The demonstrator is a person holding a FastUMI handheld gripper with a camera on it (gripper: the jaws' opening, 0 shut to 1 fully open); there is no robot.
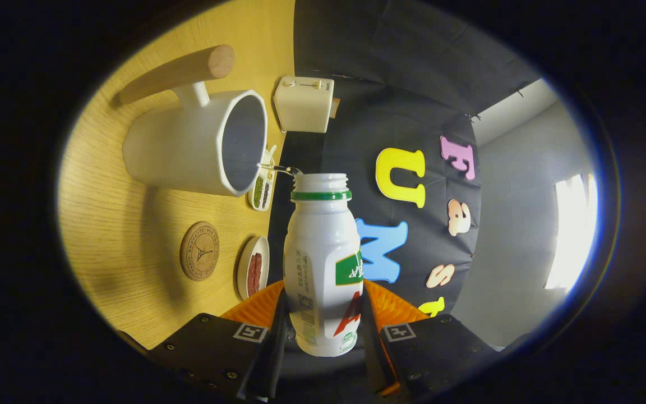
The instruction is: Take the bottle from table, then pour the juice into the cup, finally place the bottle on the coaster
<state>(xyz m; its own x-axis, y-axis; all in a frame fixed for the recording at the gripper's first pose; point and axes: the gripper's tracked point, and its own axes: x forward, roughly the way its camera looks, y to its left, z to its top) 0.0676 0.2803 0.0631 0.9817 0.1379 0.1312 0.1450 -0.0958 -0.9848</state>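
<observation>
Gripper (323, 331) clamps bottle (323, 264) between both fingers, tipped sideways, uncapped mouth near cup (199, 146) rim. Pickup done; pour seems underway. Coaster (199, 251) placement remains.

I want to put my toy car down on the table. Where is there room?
Bare wood lies around the coaster, between it and the white cup. It is crowded by the table's far edge: two small dishes and a toaster. The gripper holds the bottle.

Wooden table (132, 235) bears cup (199, 143), coaster (199, 251), toaster (303, 104).
</observation>
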